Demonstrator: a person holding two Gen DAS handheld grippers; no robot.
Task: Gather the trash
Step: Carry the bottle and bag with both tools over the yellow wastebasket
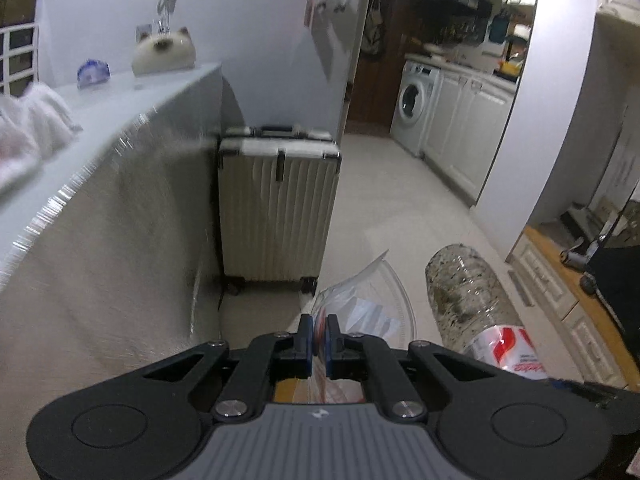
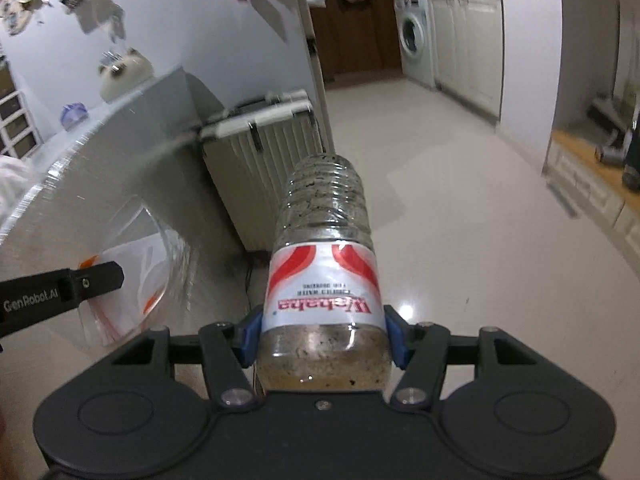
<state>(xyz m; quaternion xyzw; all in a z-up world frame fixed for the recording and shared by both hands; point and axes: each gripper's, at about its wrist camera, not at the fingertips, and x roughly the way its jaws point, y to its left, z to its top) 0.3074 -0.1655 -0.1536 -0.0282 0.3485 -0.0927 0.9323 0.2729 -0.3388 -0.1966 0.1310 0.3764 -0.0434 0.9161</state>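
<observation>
My right gripper (image 2: 322, 336) is shut on a clear plastic water bottle (image 2: 323, 240) with a red and white label; it holds dirty residue and points away from me above the floor. The bottle also shows in the left wrist view (image 1: 468, 296) at the right. My left gripper (image 1: 319, 334) is shut on the rim of a clear plastic bag (image 1: 360, 300) with red markings. In the right wrist view the bag (image 2: 132, 264) hangs open at the left, held by the left gripper's finger (image 2: 96, 278).
A grey cloth-covered table (image 1: 120, 184) stands at the left with a cat-shaped ornament (image 1: 164, 52) and a white towel (image 1: 28, 132) on it. A cream suitcase (image 1: 276, 204) stands beside it. White floor (image 2: 440, 200) stretches toward a washing machine (image 1: 414, 104) and cabinets.
</observation>
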